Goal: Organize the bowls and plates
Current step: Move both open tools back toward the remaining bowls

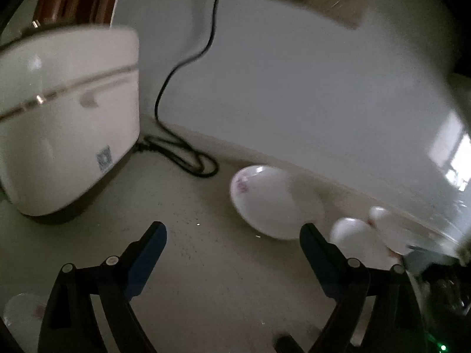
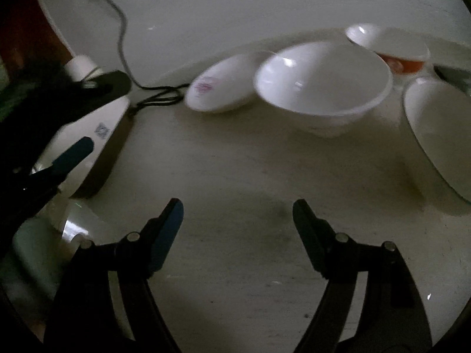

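Note:
In the right wrist view a white footed bowl [image 2: 323,79] stands upright at the back of the counter. A small white plate with a pink mark [image 2: 220,85] lies left of it. A white and orange bowl [image 2: 394,50] sits behind, and a larger white plate [image 2: 438,135] lies at the right edge. My right gripper [image 2: 237,214] is open and empty, well short of the bowl. My left gripper [image 1: 232,235] is open and empty, near the pink-marked plate [image 1: 270,200]. Its finger [image 2: 73,153] shows at the left of the right wrist view.
A white appliance [image 1: 64,117] stands on the counter at the left, with a black cable [image 1: 176,153] running up the wall. Another small plate [image 1: 20,317] lies at the lower left. The wall [image 1: 294,88] runs close behind the dishes. Small white bowls [image 1: 353,232] sit at the right.

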{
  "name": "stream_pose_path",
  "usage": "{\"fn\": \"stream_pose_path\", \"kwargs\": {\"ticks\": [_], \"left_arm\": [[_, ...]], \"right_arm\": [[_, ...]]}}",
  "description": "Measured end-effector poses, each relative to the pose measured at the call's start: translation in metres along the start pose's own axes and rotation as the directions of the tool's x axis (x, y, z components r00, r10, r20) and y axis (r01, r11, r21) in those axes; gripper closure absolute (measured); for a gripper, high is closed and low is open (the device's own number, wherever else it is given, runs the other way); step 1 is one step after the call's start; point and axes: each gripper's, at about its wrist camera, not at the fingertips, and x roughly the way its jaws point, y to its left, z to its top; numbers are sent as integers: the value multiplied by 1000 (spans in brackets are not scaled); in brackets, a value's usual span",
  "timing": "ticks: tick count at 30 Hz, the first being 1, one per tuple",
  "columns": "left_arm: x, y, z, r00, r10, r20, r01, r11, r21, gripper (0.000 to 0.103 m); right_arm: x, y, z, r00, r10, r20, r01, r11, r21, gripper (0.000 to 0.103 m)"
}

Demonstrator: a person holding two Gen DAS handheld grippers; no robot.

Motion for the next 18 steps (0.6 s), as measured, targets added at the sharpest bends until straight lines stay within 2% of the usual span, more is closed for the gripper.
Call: {"fn": "stream_pose_path", "kwargs": {"ticks": [4, 9, 13, 16, 18], "left_arm": [[49, 9, -2, 995, -7, -101, 2, 999, -50, 10], [67, 10, -4, 996, -18, -92, 16, 1000, -17, 10], [81, 3, 2, 995, -48, -87, 52, 997, 48, 10], [92, 1, 6, 988, -88, -127, 96, 994, 59, 10], [104, 0, 10, 983, -53, -176, 59, 998, 33, 10]], "right_arm": [[-4, -8, 4, 1000, -19, 4, 19, 999, 26, 24], [-7, -6, 4, 1000, 1, 6, -1, 1000, 26, 24], [-6, -4, 4, 1000, 13, 6, -14, 1000, 20, 24], [-8, -6, 4, 1000, 15, 7, -15, 999, 32, 24], [-10, -8, 4, 1000, 22, 12, -22, 999, 43, 24]]}}
